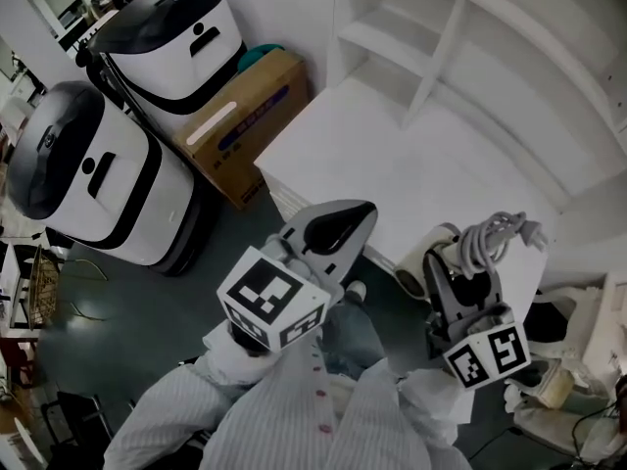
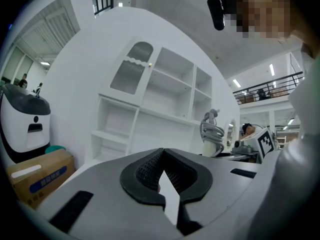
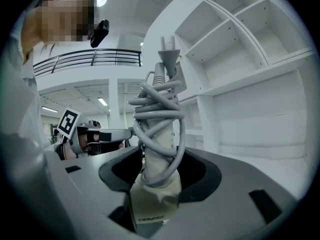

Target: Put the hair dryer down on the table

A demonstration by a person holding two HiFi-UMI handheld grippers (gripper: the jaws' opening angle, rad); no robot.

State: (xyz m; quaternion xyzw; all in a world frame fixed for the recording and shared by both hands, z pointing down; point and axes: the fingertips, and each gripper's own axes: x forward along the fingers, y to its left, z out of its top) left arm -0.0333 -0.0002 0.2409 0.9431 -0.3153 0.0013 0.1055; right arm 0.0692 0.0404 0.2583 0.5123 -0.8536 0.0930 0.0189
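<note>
Our right gripper clenched on the cord-wrapped hair dryer over the table edge, our left gripper closed, empty

So the left gripper sits just left of the right gripper, and the hair dryer stands up between the right one's jaws with its cord wound round on top. The table is straight ahead of both, with the shelf unit behind it. Off to the left gripper's left, a cardboard box is on the floor against the table, and two wheeled machines are further left.
</note>
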